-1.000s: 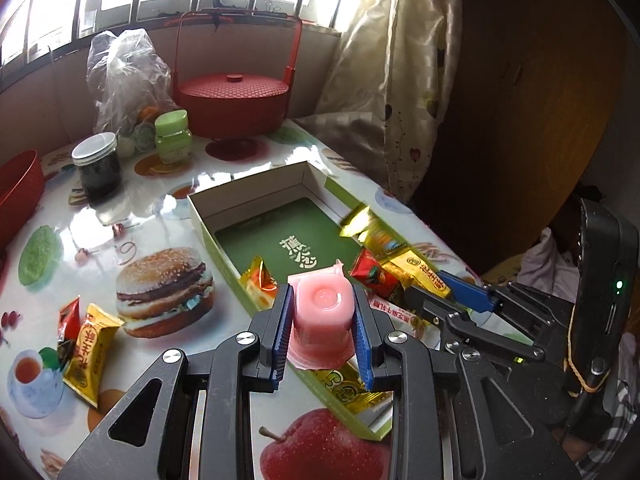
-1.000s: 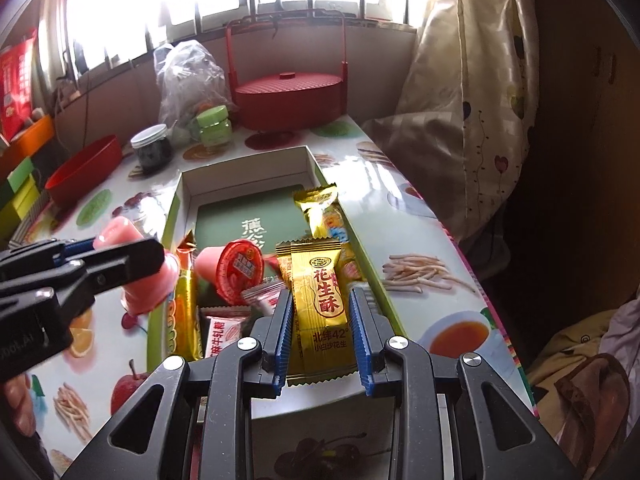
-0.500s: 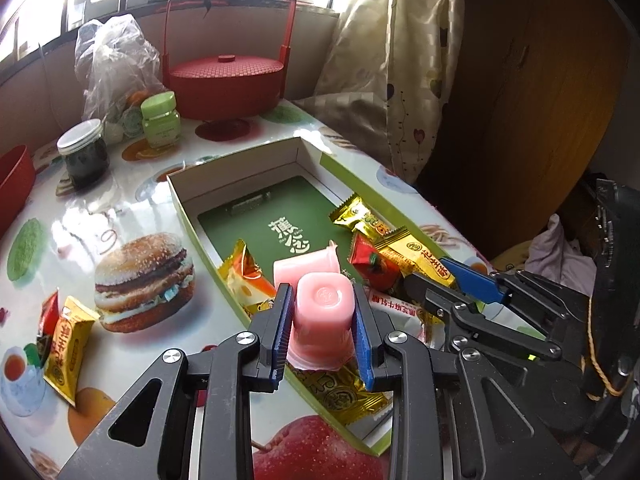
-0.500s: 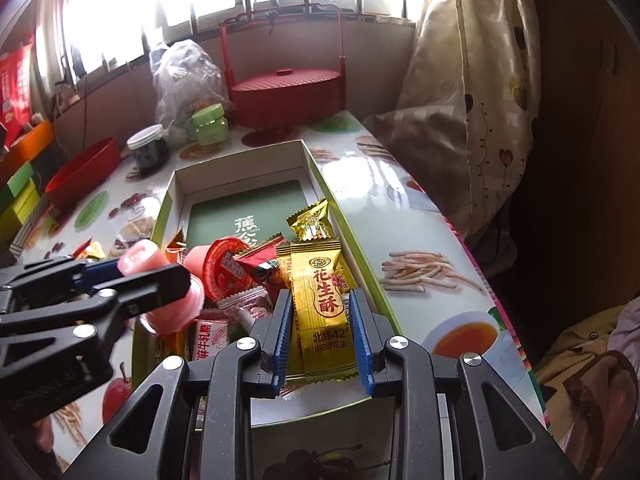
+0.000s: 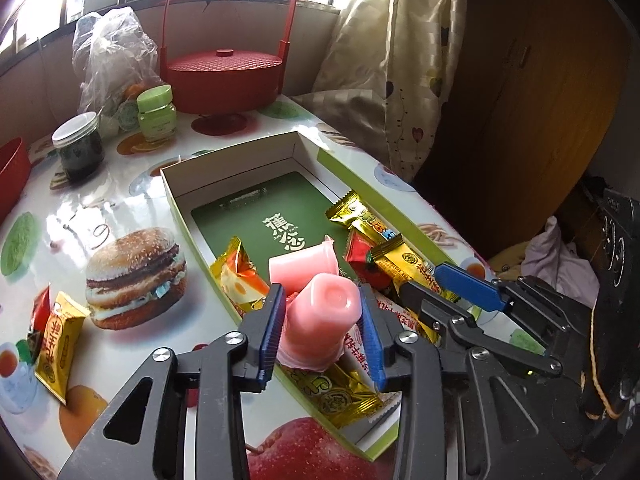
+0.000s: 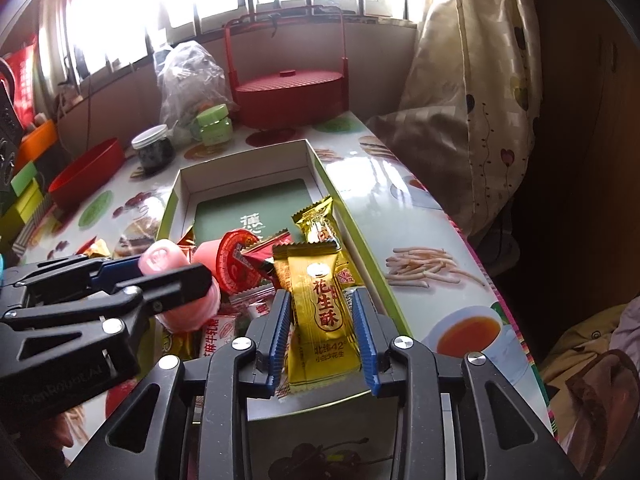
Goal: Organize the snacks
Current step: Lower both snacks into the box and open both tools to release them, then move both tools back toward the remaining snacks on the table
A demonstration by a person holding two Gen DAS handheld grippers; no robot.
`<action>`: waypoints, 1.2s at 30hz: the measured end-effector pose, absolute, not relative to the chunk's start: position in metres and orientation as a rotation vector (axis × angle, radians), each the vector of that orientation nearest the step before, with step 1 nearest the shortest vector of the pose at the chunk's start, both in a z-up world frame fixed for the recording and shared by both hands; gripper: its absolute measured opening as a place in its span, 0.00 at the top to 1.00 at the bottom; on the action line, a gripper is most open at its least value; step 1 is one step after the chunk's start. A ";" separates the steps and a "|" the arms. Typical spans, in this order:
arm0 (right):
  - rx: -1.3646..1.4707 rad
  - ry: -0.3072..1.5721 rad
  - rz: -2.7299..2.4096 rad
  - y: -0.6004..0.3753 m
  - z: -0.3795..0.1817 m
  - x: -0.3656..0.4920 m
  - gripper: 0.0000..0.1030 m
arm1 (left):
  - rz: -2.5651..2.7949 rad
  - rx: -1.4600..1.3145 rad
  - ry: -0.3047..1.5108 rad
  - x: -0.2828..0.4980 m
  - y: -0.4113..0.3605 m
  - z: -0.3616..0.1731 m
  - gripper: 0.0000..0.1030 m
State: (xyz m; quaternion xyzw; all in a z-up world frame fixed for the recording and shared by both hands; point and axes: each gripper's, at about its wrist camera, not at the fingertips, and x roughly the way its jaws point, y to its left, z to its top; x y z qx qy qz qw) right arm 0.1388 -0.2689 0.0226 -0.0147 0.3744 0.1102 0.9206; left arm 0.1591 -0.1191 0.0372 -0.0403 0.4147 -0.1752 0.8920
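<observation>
A green box (image 5: 360,176) lies open on the printed tablecloth, with several wrapped snacks piled at its near end. My left gripper (image 5: 322,300) hangs over that end and its jaws are opening. A pink jelly cup (image 5: 324,316) leans between the pads, with a gap on each side. A second pink cup (image 5: 302,264) lies just behind it. My right gripper (image 6: 320,296) is over the box's (image 6: 348,216) near right corner, jaws also opening. A gold peanut-candy packet (image 6: 324,320) rests loose between its pads. Each view shows the other gripper from the side.
Two gold and red packets (image 5: 60,340) lie on the table left of the box. A red lidded basket (image 5: 224,76), a plastic bag (image 5: 112,52), two jars (image 5: 78,146) and a red bowl (image 6: 88,172) stand behind. A curtain (image 5: 400,60) hangs past the right edge.
Both grippers have spread their jaws. The pink cup has come free of the left pads and tipped over. The gold packet has dropped loose between the right pads.
</observation>
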 end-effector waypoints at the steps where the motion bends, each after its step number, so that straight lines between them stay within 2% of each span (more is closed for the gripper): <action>1: -0.032 0.769 0.223 -0.269 0.022 0.139 0.67 | -0.363 -0.084 0.860 0.159 -0.119 0.037 0.59; 14: -0.031 0.772 0.199 -0.269 0.025 0.130 0.58 | -0.360 -0.086 0.823 0.145 -0.112 0.049 0.58; 36: 0.007 0.729 0.177 -0.262 0.045 0.103 0.52 | -0.323 -0.112 0.788 0.112 -0.081 0.065 0.57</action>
